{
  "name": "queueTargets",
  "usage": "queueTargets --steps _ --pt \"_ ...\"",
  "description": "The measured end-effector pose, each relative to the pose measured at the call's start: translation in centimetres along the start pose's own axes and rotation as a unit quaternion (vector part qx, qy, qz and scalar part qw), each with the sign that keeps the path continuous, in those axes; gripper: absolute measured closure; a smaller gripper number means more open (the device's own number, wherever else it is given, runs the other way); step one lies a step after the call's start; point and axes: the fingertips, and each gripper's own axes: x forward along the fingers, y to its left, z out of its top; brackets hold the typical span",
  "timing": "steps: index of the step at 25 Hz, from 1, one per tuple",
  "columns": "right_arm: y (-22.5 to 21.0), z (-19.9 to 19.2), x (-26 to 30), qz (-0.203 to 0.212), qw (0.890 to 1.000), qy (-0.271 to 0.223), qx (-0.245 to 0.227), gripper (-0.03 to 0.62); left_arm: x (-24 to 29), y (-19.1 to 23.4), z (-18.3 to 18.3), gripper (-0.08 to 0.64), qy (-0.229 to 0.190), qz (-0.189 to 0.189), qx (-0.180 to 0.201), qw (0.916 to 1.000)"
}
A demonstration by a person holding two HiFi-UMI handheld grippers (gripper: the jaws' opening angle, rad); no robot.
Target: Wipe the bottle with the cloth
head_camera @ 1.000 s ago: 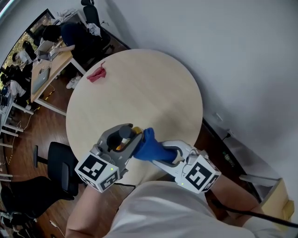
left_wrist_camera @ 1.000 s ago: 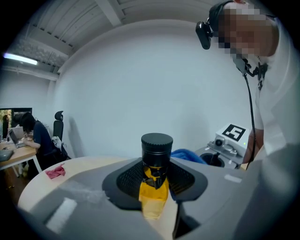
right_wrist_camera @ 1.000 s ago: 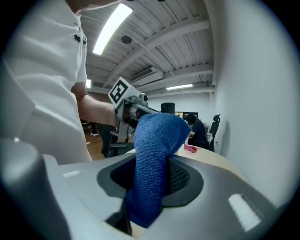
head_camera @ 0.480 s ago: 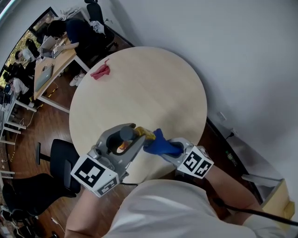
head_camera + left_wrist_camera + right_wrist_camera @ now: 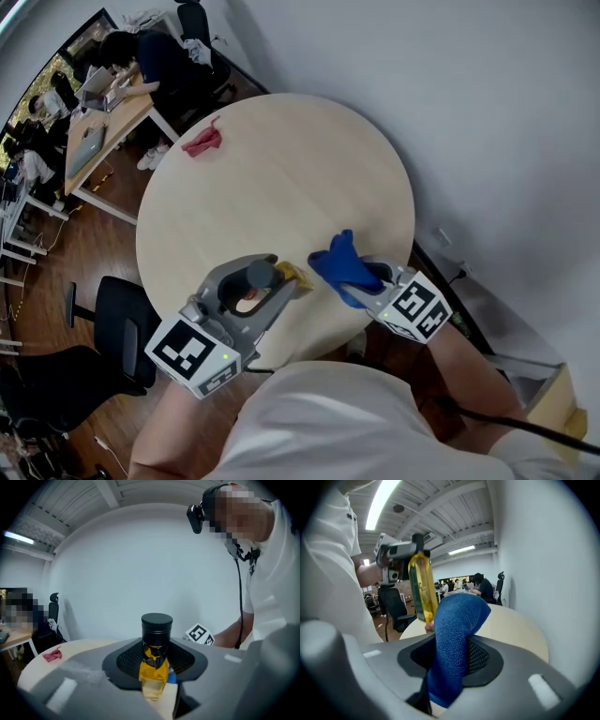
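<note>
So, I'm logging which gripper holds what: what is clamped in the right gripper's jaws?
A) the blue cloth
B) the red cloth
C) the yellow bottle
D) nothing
A: in the right gripper view the blue cloth sits pinched between the jaws of the right gripper, while the bottle is held by the left gripper.
</note>
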Motion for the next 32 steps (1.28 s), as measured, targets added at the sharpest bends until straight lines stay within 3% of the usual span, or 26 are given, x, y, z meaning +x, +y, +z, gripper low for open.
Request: queueTargets --steps 7,10,14,21,26,29,32 --pt "2.4 12.7 -3.0 0.025 0.990 -0.077 -0.115 0.439 -0.2 -2.5 -0.2 0.407 -0.007 -0.028 0.006 0.9996" --pt "4.0 13.9 -2.4 0.064 0.987 -0.065 -0.133 0.439 -0.4 -3.6 0.6 0.406 -0.023 -0.040 0.009 0.9989" --pt "4.7 12.0 -0.9 0.091 0.987 -0.054 -0.123 0.439 -1.0 -4.5 1.4 0.407 -0.035 -0.044 0.009 0.9984" --pt "3.9 6.2 2.0 0.108 0.993 -0.026 -0.047 0.439 -2.0 -4.5 2.3 0.407 -0.042 -0.042 0.008 0.9982" --pt "3.7 -0.8 4.4 0.111 0.993 0.040 0.007 0.440 -2.2 -4.4 2.4 0.407 -0.044 -0.043 0.004 0.9981" --pt "3.0 -5.4 5.6 0.101 0.986 0.074 0.106 0.440 -2.4 -4.2 2.7 0.407 -0.048 -0.045 0.007 0.9978" --pt "4.4 -6.1 6.0 0.119 0.971 0.064 0.199 0.440 -2.5 -3.9 2.8 0.407 -0.049 -0.045 0.011 0.9978"
